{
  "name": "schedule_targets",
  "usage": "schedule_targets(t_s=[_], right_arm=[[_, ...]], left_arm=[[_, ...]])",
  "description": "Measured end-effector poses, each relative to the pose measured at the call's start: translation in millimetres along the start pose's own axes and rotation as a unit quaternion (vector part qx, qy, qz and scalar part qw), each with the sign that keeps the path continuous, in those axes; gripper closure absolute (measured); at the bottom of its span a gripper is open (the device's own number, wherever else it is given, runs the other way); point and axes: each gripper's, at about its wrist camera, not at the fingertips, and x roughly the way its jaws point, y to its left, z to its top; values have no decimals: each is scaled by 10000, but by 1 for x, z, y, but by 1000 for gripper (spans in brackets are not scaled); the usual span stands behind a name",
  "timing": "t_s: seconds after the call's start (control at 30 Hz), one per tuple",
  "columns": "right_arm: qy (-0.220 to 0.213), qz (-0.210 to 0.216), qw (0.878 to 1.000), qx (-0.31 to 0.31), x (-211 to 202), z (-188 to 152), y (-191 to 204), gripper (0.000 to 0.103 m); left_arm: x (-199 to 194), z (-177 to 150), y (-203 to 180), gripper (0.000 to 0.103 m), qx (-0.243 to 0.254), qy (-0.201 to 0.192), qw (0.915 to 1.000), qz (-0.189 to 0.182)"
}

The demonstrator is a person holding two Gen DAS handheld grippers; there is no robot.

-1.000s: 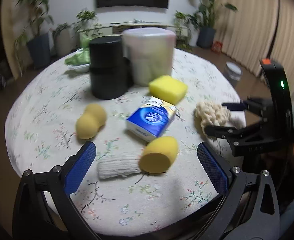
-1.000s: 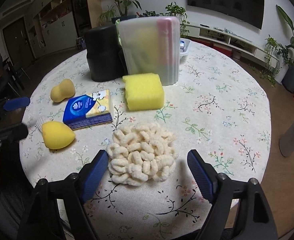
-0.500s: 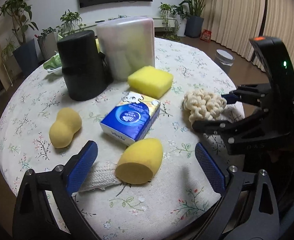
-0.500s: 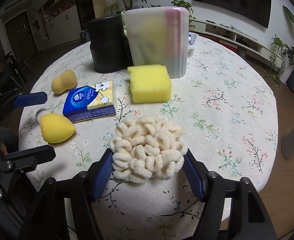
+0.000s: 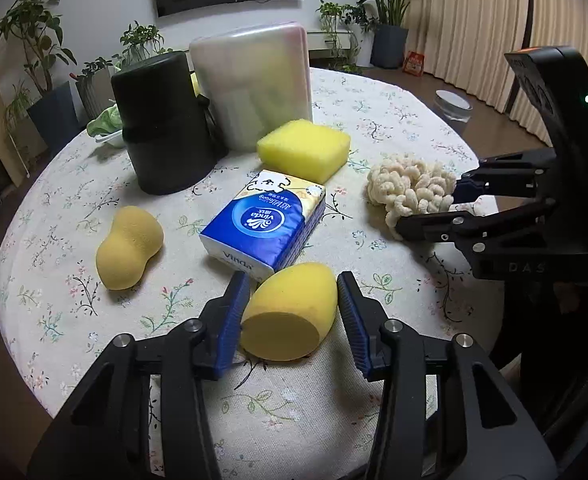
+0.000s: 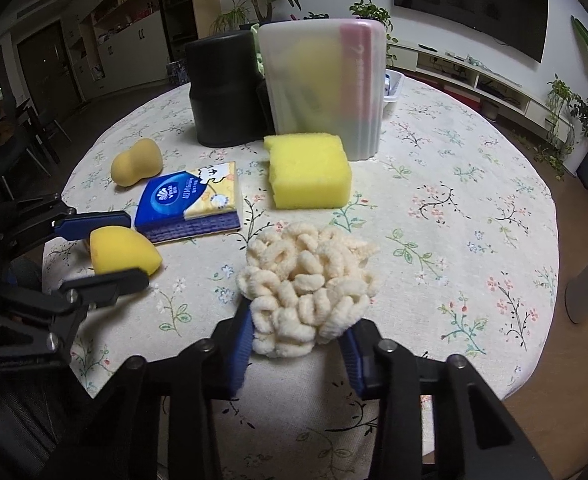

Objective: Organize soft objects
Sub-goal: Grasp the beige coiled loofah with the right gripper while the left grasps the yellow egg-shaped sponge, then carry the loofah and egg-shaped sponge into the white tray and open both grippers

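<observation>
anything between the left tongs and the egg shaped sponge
Nothing visible. The left tongs have just been closing and already straddle the egg-shaped yellow sponge, pads against its sides; the tissue pack lies just beyond it.

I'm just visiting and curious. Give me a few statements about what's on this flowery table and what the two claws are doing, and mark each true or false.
1. The left gripper has the egg-shaped yellow sponge between its blue pads. True; its jaws have just been closing.
2. The right gripper grips the tissue pack. False: it is closed on the cream looped scrubber.
3. The tissue pack lies flat on the table. True.
4. The square yellow sponge is inside the translucent box. False: it lies in front of it.
5. The black canister lies on its side. False: it stands upright.
</observation>
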Motion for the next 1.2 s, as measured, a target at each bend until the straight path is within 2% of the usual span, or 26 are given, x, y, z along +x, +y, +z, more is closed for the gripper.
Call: schedule_targets(t_s=[0.23, 0.5, 0.73, 0.87, 0.97, 1.2], right_arm=[[-46, 82, 9999, -44, -3, -1, 2, 76], [-190, 181, 9996, 108, -14, 0, -2, 77], [-239, 235, 9992, 231, -30, 1, -9, 77], [-308, 259, 9983, 422, -45, 5, -26, 77], [-399, 179, 9972, 603, -56, 12, -47, 77], [-515, -311, 9937, 949, -71, 31, -112, 77]], left_arm=[[-2, -1, 0, 64, -43, -15, 10000, 3], [-18, -4, 5, 65, -284, -148, 9995, 6], [-44, 2, 29, 65, -762, -405, 9962, -95], [-55, 8, 56, 65, -1171, -576, 9913, -195], [-61, 16, 77, 65, -1289, -659, 9894, -59], [-69, 45, 133, 65, -1452, -895, 9852, 165]])
